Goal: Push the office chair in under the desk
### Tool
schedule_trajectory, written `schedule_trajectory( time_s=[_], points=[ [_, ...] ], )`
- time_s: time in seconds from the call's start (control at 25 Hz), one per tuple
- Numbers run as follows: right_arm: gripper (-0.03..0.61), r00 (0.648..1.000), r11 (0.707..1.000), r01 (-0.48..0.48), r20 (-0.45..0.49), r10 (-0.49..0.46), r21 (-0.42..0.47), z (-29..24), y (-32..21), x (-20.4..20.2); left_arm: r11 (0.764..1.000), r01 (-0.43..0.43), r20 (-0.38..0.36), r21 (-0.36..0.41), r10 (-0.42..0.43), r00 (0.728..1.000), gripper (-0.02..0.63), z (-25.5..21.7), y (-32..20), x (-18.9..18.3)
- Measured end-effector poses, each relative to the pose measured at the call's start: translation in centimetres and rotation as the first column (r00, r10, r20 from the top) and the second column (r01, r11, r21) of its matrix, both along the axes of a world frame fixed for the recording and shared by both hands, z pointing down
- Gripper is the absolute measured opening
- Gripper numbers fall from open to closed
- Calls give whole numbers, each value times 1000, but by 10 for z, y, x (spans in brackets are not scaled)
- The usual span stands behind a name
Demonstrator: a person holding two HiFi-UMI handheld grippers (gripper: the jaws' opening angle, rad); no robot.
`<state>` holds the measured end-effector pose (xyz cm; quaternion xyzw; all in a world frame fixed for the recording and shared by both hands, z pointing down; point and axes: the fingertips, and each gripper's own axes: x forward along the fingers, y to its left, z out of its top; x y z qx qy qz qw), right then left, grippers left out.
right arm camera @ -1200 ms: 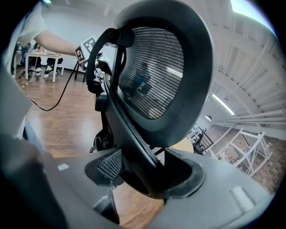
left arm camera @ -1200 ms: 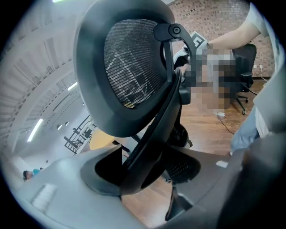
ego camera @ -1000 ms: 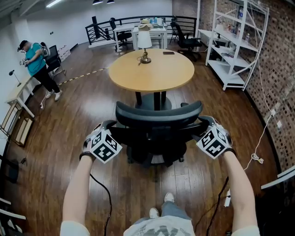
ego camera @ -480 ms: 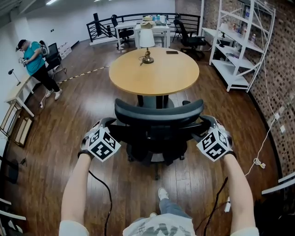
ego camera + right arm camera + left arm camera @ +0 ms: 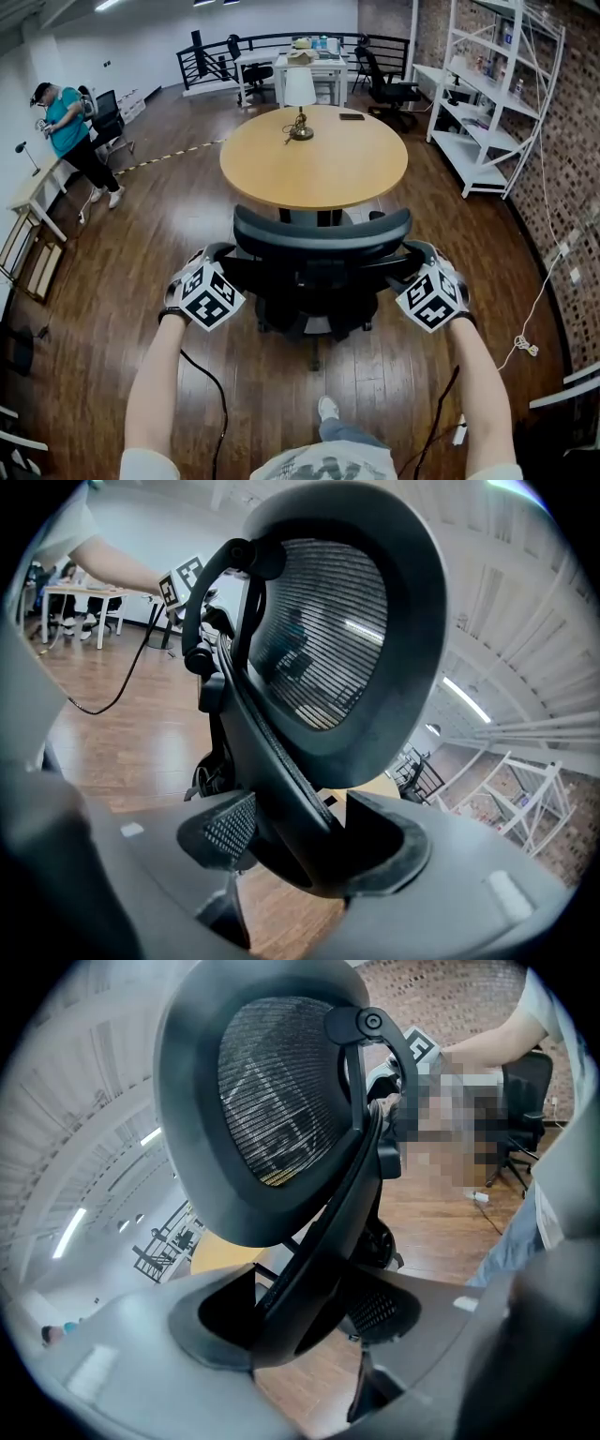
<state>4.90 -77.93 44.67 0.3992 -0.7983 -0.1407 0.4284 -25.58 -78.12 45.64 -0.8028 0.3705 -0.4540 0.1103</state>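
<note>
Step in hand: the push. The left gripper (image 5: pixel 221 259) and right gripper (image 5: pixel 418 255) each have their jaws clamped on one side of the back frame of the office chair (image 5: pixel 322 232). The chair stands just short of the round desk (image 5: pixel 314 155). The next move calls for equal forward pressure on both sides, so the chair rolls straight under the top.

The office chair (image 5: pixel 319 246) is black, its backrest a fine striped mesh. The round table (image 5: pixel 314 159) is honey-tan. The floor (image 5: pixel 141 234) is dark brown planks. Each marker cube (image 5: pixel 208 296) shows black-and-white squares.
</note>
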Motion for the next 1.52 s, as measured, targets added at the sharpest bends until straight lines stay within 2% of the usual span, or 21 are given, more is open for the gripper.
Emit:
schedule_trajectory(
  time_s=[0.88, 1.4, 1.52],
  points=[
    [295, 1000, 1000, 15, -2, -15, 8, -1, -68, -2, 1000, 22, -3, 2, -22, 1000, 308, -1, -65, -2],
    [298, 999, 999, 34, 0, -34, 10, -2, -72, -3, 1000, 21, -5, 11, -21, 1000, 311, -1, -69, -2],
    [298, 999, 999, 35, -27, -35, 16, 1, -69, -4, 999, 34, -4, 27, -34, 999, 311, 0, -66, -3]
  ],
)
